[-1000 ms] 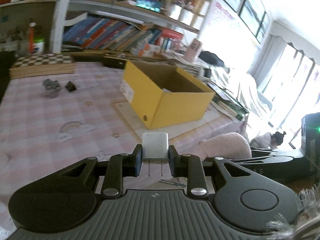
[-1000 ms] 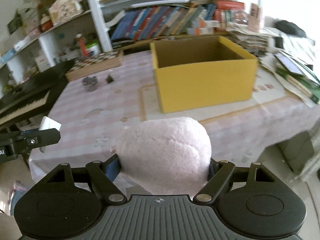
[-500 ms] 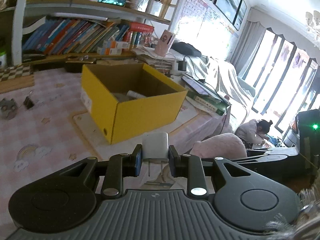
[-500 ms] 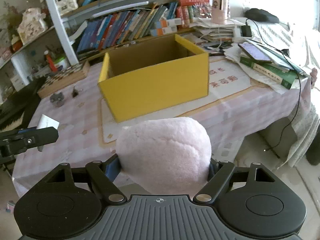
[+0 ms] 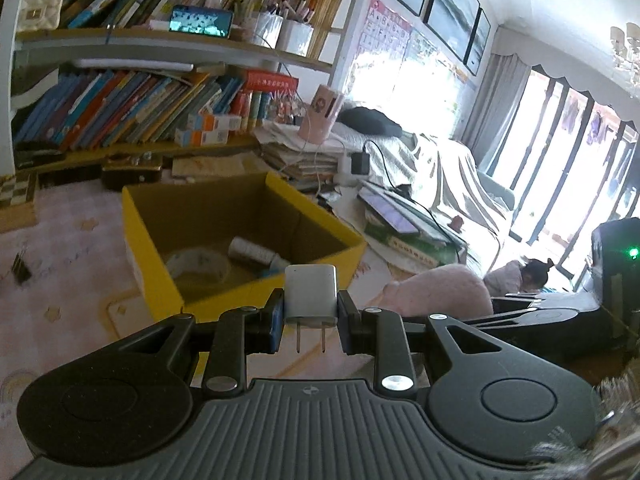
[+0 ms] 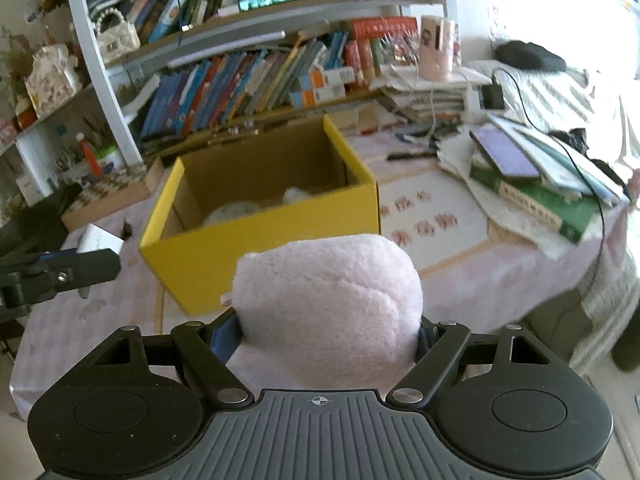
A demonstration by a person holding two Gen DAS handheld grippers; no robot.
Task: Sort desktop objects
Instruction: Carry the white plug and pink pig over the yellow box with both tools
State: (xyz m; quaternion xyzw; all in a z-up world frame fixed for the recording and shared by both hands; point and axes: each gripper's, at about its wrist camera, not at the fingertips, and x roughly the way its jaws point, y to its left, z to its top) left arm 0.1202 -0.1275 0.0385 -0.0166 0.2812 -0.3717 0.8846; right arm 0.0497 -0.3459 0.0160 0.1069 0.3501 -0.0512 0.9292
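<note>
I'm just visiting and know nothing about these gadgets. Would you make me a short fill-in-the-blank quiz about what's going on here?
1. The left hand-held gripper holds a white plug with two metal ____ pointing down.
2. The right hand-held gripper holds a fluffy ____ plush.
3. The open box on the table is ____ outside.
4. The box is not ____: things already lie inside.

Missing words: prongs; pink; yellow; empty
</note>
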